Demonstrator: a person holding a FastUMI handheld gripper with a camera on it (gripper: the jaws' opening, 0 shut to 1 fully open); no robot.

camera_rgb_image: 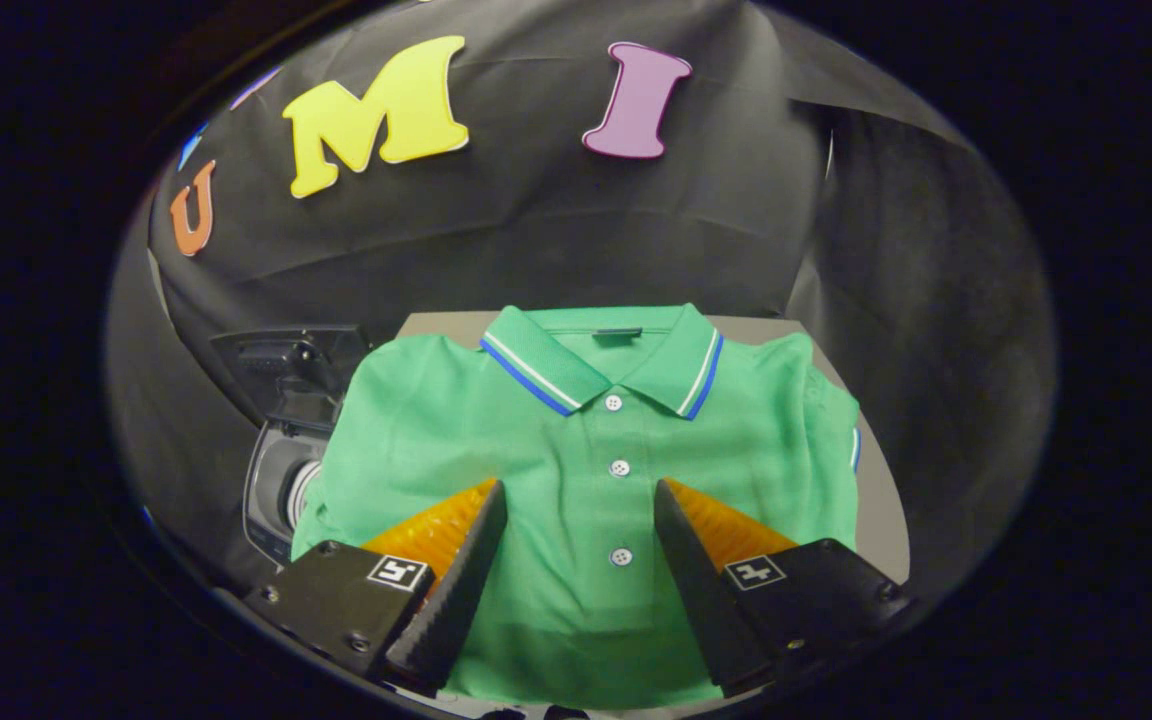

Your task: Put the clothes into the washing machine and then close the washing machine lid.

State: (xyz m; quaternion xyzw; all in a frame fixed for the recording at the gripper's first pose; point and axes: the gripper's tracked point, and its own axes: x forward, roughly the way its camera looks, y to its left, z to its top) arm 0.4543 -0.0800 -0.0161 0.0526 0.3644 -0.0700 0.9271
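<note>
A green polo shirt (576,440) lies flat on a grey table (881,500), collar away from me, with white and blue stripes on the collar and a buttoned placket. My gripper (579,492) hovers over the shirt's lower middle with its fingers spread wide; the placket buttons show in the gap between them. Nothing is held. To the left of the shirt, lower than the table, stands a small washing machine (281,480) with its lid (291,365) raised; the shirt's left sleeve covers part of its opening.
Black cloth walls the booth behind the table and on both sides. A strip of bare table shows beyond the collar and along the shirt's right side.
</note>
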